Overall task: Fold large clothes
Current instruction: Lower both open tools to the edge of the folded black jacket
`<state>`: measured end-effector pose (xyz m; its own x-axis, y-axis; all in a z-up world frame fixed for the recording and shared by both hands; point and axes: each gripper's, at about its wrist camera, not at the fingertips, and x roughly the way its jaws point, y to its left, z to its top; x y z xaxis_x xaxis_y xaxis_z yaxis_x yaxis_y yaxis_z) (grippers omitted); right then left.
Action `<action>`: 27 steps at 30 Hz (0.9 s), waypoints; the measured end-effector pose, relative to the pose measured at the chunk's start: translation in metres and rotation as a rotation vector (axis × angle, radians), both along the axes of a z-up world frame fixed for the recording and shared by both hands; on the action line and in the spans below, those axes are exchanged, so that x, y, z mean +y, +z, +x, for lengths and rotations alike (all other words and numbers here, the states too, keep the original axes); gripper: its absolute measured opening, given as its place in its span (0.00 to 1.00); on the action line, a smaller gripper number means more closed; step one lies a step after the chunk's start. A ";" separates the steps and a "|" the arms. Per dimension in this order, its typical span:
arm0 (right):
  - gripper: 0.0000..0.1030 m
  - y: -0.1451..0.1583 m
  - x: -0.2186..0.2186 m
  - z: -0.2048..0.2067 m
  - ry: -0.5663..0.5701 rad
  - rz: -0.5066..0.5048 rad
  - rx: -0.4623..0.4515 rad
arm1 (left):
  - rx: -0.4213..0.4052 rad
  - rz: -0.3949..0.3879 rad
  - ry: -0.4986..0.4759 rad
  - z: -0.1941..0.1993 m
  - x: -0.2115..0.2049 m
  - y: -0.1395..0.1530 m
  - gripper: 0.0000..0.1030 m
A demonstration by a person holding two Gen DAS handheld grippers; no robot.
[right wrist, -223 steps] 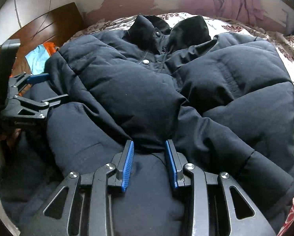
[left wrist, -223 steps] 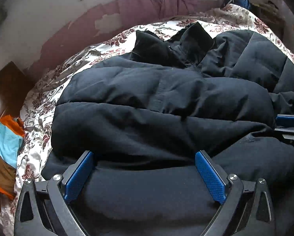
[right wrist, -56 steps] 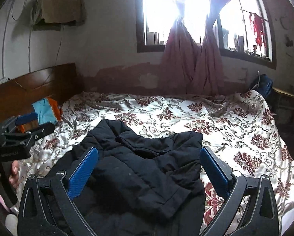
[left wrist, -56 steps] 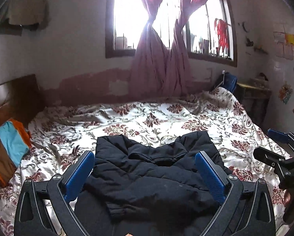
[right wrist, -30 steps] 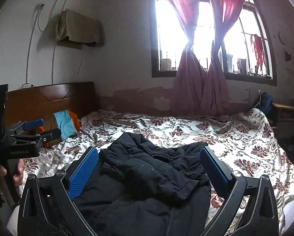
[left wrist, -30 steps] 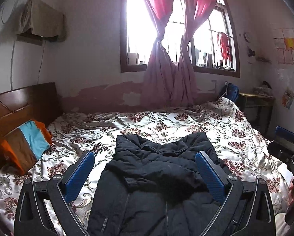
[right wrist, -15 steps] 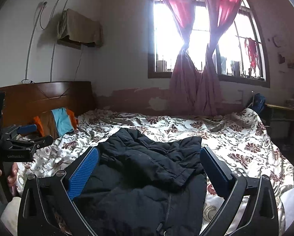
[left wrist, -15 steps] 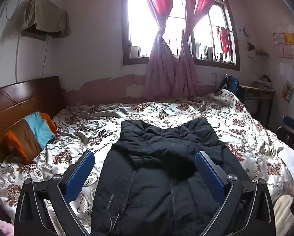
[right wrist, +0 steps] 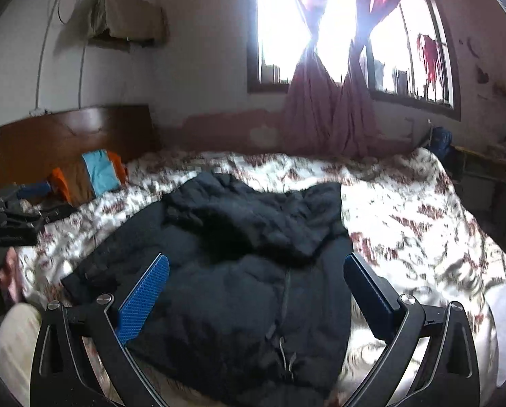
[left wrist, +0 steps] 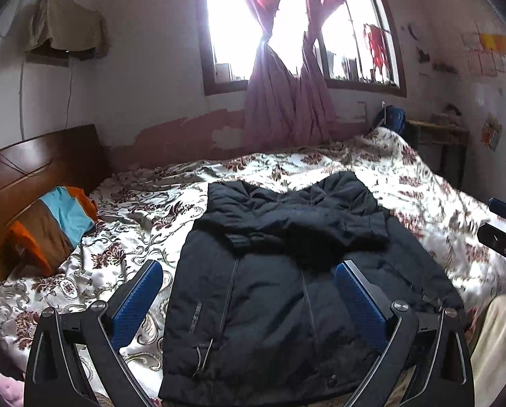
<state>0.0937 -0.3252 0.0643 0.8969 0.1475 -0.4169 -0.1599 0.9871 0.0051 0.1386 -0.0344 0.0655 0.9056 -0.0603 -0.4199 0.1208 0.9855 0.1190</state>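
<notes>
A large black puffer jacket (left wrist: pixel 286 288) lies flat on the bed with its collar toward the window and its sleeves folded across the chest; the zip and hem face me. My left gripper (left wrist: pixel 247 269) hovers above its lower half, open and holding nothing. In the right wrist view the jacket (right wrist: pixel 253 288) lies the same way, and my right gripper (right wrist: pixel 255 260) hangs over it, open and empty. The right gripper (left wrist: pixel 500 230) also shows at the right edge of the left wrist view. The left gripper (right wrist: pixel 12 217) is a blur at the left edge of the right wrist view.
The bed carries a white floral cover (left wrist: pixel 422 203). An orange, blue and brown pillow (left wrist: pixel 49 230) leans on the wooden headboard (left wrist: pixel 32 169). A window with tied pink curtains (left wrist: pixel 286 101) is behind, with a small table (left wrist: pixel 439 132) at the right. A person's pale trouser leg (right wrist: pixel 12 332) is near the bed's front edge.
Both grippers have let go of the jacket and drawn back from it, from close on the fabric to well above the bed. The right gripper's jaws have widened. The jacket now lies folded and still.
</notes>
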 end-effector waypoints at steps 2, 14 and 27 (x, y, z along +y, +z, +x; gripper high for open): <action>0.98 -0.012 -0.001 -0.004 0.000 -0.018 0.041 | 0.005 0.031 -0.009 -0.003 0.001 -0.009 1.00; 0.98 -0.063 0.002 -0.014 0.087 -0.196 0.294 | 0.178 0.160 -0.093 -0.027 0.015 -0.080 1.00; 0.98 -0.106 0.016 -0.007 0.014 -0.357 0.455 | 0.459 0.311 -0.042 -0.019 0.021 -0.143 1.00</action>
<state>0.0868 -0.3090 -0.0419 0.6150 -0.0628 -0.7860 -0.2326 0.9380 -0.2569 0.1200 -0.0135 -0.0774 0.6246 0.0972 -0.7749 0.2677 0.9055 0.3293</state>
